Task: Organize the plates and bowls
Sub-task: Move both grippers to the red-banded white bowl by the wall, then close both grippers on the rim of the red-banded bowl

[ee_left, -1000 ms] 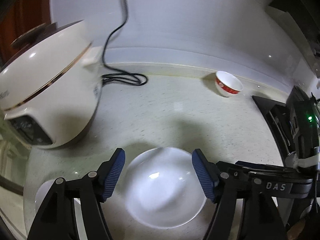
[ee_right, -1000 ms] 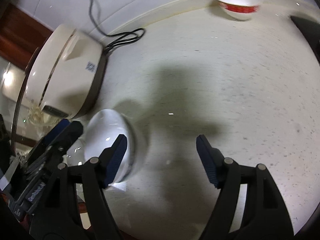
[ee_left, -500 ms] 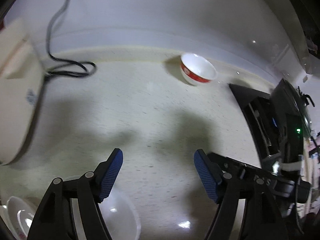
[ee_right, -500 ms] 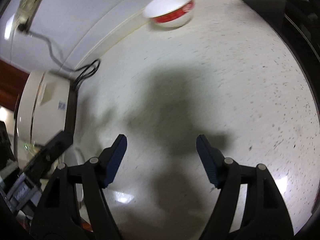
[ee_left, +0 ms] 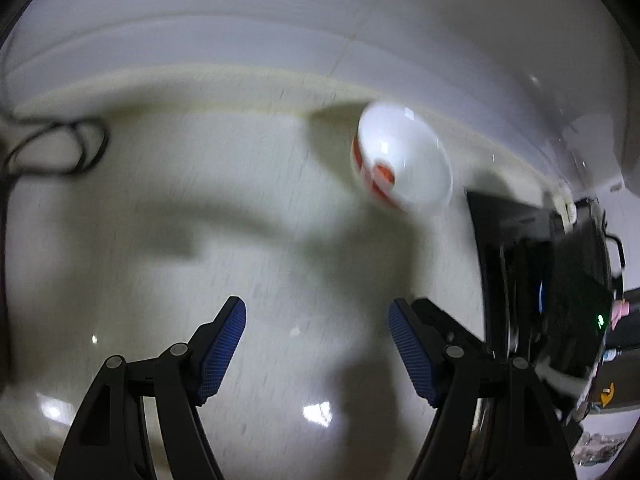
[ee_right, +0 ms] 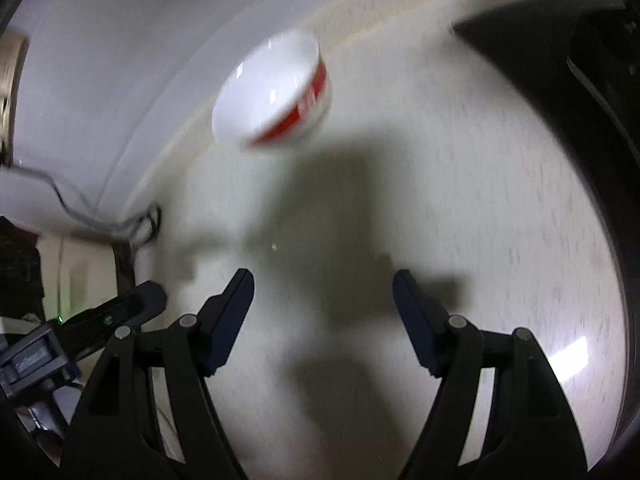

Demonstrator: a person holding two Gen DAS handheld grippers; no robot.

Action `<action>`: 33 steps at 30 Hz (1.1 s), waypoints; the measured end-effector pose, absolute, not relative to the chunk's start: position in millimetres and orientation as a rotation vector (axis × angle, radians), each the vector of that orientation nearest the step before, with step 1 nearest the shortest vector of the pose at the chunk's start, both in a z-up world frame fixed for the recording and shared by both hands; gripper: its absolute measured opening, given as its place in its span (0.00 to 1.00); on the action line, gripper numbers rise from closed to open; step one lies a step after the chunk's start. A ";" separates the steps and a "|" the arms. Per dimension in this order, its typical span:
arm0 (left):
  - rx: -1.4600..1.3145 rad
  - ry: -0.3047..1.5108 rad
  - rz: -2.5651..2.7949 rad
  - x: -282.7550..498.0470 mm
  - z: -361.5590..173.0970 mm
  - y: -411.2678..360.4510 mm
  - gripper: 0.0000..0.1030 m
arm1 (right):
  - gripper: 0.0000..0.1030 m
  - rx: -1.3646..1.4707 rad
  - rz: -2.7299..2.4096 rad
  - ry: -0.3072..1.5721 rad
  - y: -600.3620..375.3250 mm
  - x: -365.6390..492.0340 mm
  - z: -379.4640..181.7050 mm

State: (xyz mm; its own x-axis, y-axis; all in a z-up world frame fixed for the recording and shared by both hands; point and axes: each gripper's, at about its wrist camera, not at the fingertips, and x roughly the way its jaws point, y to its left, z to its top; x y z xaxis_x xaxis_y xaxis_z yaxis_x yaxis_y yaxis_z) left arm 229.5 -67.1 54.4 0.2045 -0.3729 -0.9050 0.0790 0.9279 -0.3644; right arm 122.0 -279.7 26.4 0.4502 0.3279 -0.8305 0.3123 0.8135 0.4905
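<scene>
We carry both grippers, left gripper (ee_left: 317,354) and right gripper (ee_right: 323,320), jaws wide and empty, toward what looks, through blur, like the red-banded bowl (ee_left: 402,162) on the bench (ee_left: 240,220).

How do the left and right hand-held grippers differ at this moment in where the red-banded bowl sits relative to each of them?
From the left hand-held gripper, the red-banded bowl lies ahead and to the right; from the right hand-held gripper, the same bowl lies ahead and to the left. The left one shows in the right wrist view at lower left. Both stand open and empty over the pale countertop, touching nothing.
</scene>
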 end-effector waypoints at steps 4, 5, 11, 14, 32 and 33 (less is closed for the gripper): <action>-0.309 1.317 -0.318 265.6 52.7 -82.2 0.72 | 0.72 0.677 -0.023 1.078 -291.9 150.7 37.6; -0.307 1.305 -0.316 274.3 51.5 -87.3 0.72 | 0.72 0.690 -0.028 1.074 -294.0 155.9 38.1; -0.310 1.283 -0.263 304.2 38.7 -98.6 0.72 | 0.72 0.718 -0.062 1.068 -301.8 183.2 37.3; -0.337 1.286 -0.243 310.9 31.1 -100.2 0.72 | 0.72 0.707 -0.083 1.075 -299.8 197.5 35.4; -0.159 1.207 -0.306 295.1 17.3 -126.0 0.07 | 0.22 0.524 -0.080 1.125 -266.3 215.5 24.9; -0.153 1.203 -0.307 287.5 17.5 -123.7 0.07 | 0.22 0.537 -0.071 1.123 -265.3 210.2 23.6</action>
State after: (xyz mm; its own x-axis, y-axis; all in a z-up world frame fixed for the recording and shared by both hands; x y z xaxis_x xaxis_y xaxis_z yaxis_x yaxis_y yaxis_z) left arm 287.5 -123.7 17.4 0.3250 -0.3138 -0.8922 0.1525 0.9484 -0.2780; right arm 210.2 -265.3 23.6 0.4443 0.2102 -0.8708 0.3184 0.8716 0.3729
